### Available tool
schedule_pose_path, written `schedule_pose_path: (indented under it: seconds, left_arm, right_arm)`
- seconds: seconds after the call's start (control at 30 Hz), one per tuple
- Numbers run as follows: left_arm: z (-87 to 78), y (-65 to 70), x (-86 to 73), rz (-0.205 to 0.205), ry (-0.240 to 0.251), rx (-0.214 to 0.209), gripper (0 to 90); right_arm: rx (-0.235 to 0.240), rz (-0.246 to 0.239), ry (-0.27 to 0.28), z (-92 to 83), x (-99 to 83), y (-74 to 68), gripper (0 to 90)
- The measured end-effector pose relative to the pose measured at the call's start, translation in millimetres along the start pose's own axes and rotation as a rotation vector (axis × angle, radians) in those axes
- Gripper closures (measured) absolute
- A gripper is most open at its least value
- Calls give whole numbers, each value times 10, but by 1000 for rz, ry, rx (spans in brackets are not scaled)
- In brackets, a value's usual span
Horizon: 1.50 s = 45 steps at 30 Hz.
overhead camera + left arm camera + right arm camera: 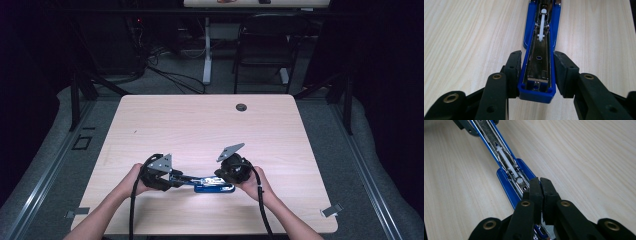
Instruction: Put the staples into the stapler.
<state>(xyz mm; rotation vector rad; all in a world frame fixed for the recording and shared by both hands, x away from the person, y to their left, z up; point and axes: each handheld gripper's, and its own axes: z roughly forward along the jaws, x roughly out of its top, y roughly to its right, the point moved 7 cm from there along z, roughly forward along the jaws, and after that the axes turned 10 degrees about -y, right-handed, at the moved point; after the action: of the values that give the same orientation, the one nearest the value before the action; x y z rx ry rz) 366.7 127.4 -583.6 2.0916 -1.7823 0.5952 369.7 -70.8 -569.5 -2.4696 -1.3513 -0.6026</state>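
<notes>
**Stapler pinned open between two grippers**

Lay opened out flat on the table [200, 120], that blue stapler [212, 186], near the front edge and stretched between both hands. Clamped by the left gripper [537, 72] at one end, pads pressed on either side of the blue arm, metal channel showing between them. Pinched together just over the other end, the right gripper [540, 195], pads meeting, whether on any part of it impossible to tell.

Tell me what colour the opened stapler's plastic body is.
Bright blue, around a shiny metal channel; the stapler shows best in the left gripper view.
</notes>
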Motion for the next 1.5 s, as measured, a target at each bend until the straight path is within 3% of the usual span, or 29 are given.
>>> schedule_pose_path:
  seconds: [0.27,0.5,0.6,0.7,0.8,0.93,1.2,1.4,1.5]
  left_arm:
    - [-22,13,26,3,1,10,607]
    - [-23,22,18,2,-2,13,606]
    - [-29,18,-18,3,-18,12,607]
    - [-19,27,-97,-19,-48,-23,591]
    - [-2,8,-179,-35,-76,-29,585]
    - [-10,-14,-204,-47,-63,-12,637]
    - [-41,-2,-154,-30,-50,14,634]
    - [-76,9,-37,-22,22,5,671]
    - [-50,29,43,-9,25,18,675]
  right_arm:
    - [12,-29,-12,86,80,-111,887]
    - [43,-63,16,212,317,-272,888]
    - [56,-70,18,295,388,-335,888]
    - [54,-100,-1,353,420,-378,889]
    - [50,-110,-18,382,425,-394,888]
    - [54,-101,-14,408,431,-385,889]
    - [57,-110,-2,388,444,-405,887]
    - [46,-131,6,350,465,-435,889]
    - [45,-124,11,296,461,-410,890]
